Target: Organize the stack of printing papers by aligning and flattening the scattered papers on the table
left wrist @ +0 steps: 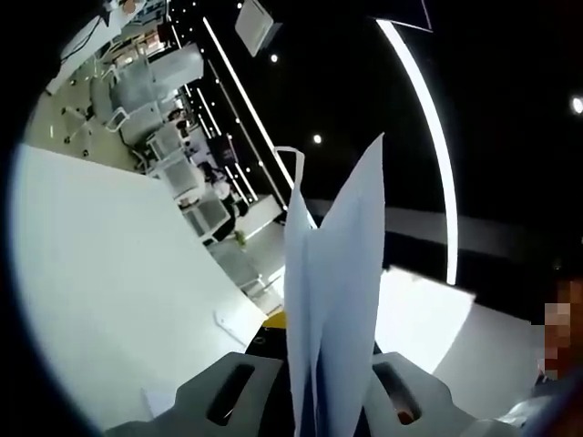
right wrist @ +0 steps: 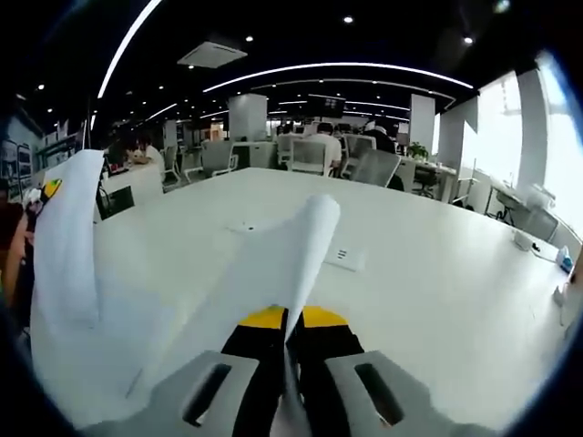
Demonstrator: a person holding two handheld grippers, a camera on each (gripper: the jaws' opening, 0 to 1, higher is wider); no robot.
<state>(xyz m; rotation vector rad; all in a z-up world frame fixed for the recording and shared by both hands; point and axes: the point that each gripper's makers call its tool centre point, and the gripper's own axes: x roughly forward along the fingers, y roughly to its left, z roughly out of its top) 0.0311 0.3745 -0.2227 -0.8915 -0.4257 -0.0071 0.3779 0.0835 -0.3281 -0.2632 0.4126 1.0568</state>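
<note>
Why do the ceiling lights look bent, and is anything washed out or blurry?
Left gripper view: fisheye bends the long white ceiling light strip into an arc; the white paper sheets look bluish, soft-edged. Right gripper view: bright windows blow out; the curled white paper near the lens is blurred; the white table bulges.

papers (left wrist: 332, 300) | white sheets | curled, upright, lifted off table (right wrist: 437, 273)

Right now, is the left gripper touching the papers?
Touching. The left gripper view shows the papers standing upright, pinched between the left gripper's jaws.
</note>
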